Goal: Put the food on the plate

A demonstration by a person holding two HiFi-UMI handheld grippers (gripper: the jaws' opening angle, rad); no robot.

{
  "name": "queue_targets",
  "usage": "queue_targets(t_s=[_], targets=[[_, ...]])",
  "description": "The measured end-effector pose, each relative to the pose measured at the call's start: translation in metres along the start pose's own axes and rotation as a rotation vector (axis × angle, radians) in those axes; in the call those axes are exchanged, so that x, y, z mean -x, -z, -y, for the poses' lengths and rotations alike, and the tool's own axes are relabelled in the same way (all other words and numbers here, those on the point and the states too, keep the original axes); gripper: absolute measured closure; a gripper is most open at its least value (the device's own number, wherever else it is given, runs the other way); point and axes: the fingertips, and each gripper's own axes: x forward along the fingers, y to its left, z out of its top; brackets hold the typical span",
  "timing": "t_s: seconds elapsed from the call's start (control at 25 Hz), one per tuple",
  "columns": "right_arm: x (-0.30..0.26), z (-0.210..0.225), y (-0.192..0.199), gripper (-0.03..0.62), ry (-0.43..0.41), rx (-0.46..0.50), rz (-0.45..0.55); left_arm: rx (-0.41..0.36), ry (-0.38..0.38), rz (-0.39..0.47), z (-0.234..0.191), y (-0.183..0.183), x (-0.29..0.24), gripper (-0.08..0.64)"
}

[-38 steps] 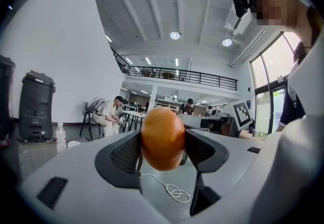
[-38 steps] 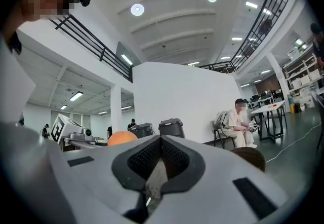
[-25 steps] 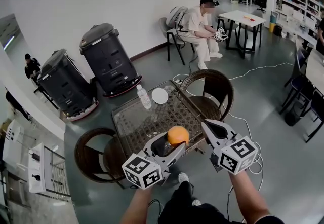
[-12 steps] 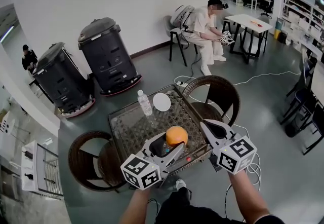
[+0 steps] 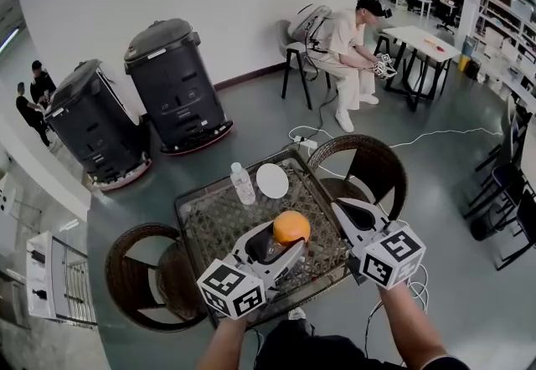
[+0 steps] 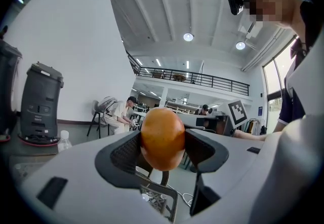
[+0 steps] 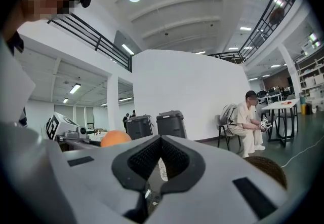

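Observation:
My left gripper (image 5: 280, 241) is shut on an orange (image 5: 291, 227), held up above the near part of the wicker table (image 5: 209, 222). In the left gripper view the orange (image 6: 162, 138) sits squeezed between both jaws of the gripper (image 6: 162, 149). A white plate (image 5: 272, 181) lies at the table's far edge, well beyond the orange. My right gripper (image 5: 352, 213) hovers to the right of the orange, shut and holding nothing. From the right gripper view its jaws (image 7: 161, 159) meet at the tips, and the orange (image 7: 115, 138) shows at the left.
A clear water bottle (image 5: 243, 183) stands left of the plate. Wicker chairs flank the table at far right (image 5: 364, 167) and near left (image 5: 142, 276). Two black bins (image 5: 172, 84) stand by the wall. A person (image 5: 347, 46) sits at the back; a white cable (image 5: 435, 136) runs over the floor.
The head view has shifted, so the table and plate now sit a little nearer and lower in frame. Both grippers keep their hold and spacing; the orange stays in the left one.

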Motion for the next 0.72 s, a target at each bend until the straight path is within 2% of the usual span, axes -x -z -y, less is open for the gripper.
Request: queue_targets(t_s=[0.44,0.72], targets=[[-0.045,0.017,-0.005,0.587,-0.003,0.003,-0.02,0.025,-0.009,-0.003,-0.047,-0.01,-0.022,0.291],[-0.063,0.035,-0.002,0.586,-0.044,-0.006,-0.033,0.031,-0.067,-0.014,-0.066,-0.008,-0.04,0.291]])
